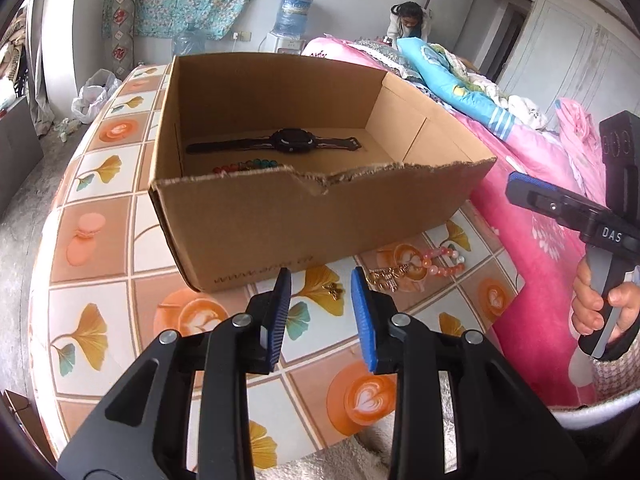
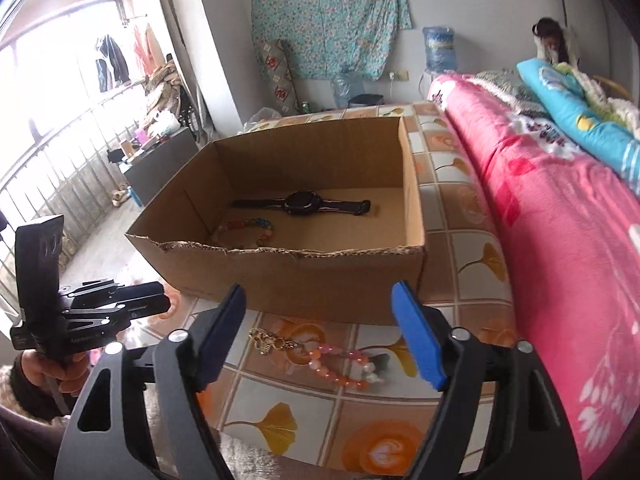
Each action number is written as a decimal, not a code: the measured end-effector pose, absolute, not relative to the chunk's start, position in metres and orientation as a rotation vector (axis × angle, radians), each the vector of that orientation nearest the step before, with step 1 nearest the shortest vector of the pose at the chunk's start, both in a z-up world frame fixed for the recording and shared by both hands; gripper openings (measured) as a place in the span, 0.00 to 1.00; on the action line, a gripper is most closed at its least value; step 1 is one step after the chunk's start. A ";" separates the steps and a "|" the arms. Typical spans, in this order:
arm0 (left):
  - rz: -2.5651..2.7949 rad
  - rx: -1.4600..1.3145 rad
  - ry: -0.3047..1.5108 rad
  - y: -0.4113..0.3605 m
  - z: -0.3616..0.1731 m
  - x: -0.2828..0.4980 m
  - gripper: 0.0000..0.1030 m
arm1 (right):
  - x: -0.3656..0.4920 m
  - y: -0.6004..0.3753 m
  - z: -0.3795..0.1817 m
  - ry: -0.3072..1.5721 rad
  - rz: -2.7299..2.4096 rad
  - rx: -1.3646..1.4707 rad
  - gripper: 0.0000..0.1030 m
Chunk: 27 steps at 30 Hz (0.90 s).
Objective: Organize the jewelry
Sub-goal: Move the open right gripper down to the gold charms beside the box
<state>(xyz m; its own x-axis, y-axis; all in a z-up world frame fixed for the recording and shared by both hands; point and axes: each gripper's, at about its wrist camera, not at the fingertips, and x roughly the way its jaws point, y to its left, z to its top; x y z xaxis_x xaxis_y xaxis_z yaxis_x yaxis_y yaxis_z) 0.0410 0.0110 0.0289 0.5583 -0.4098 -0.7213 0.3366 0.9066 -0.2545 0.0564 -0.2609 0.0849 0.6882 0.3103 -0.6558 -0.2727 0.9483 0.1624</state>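
Observation:
An open cardboard box stands on the patterned tabletop. Inside lie a black wristwatch and a multicoloured bead bracelet. In front of the box lie a pink-orange bead bracelet and a gold chain piece. My left gripper is open and empty, above the table just left of the gold chain. My right gripper is open wide and empty, above the pink bracelet and gold chain; it also shows in the left wrist view.
A bed with a pink blanket runs along the table's right side. A person stands at the far end of the bed. A water dispenser stands against the back wall. The table's left edge drops to the floor.

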 end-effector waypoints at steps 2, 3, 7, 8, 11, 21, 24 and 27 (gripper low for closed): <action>-0.451 -0.085 0.886 0.006 0.022 0.038 0.28 | 0.046 -0.258 0.088 0.717 0.273 -0.024 0.94; -0.455 -0.077 0.888 0.003 0.019 0.036 0.28 | 0.042 -0.257 0.090 0.701 0.259 -0.053 0.94; -0.462 -0.048 0.886 -0.006 0.013 0.033 0.28 | 0.031 -0.248 0.098 0.631 0.201 -0.156 0.94; -0.461 -0.040 0.883 -0.008 0.012 0.032 0.28 | 0.029 -0.245 0.100 0.624 0.191 -0.172 0.94; -0.453 -0.013 0.877 -0.013 0.008 0.030 0.31 | 0.032 -0.244 0.095 0.670 0.279 -0.141 0.94; -0.399 0.068 0.856 -0.019 0.001 0.031 0.35 | 0.027 -0.225 0.051 0.750 0.364 -0.037 0.94; -0.407 0.105 0.842 -0.025 0.000 0.031 0.35 | 0.028 -0.217 0.038 0.801 0.441 0.016 0.90; -0.422 0.126 0.834 -0.031 -0.001 0.031 0.35 | 0.033 -0.211 0.025 0.870 0.529 0.061 0.74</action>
<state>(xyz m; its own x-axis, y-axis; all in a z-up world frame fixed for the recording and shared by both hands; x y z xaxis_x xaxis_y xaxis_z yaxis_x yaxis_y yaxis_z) 0.0310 -0.0307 -0.0011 0.5948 -0.3136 -0.7402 0.4108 0.9100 -0.0554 0.0329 -0.2107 0.0249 0.5249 0.4659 -0.7123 -0.4175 0.8702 0.2616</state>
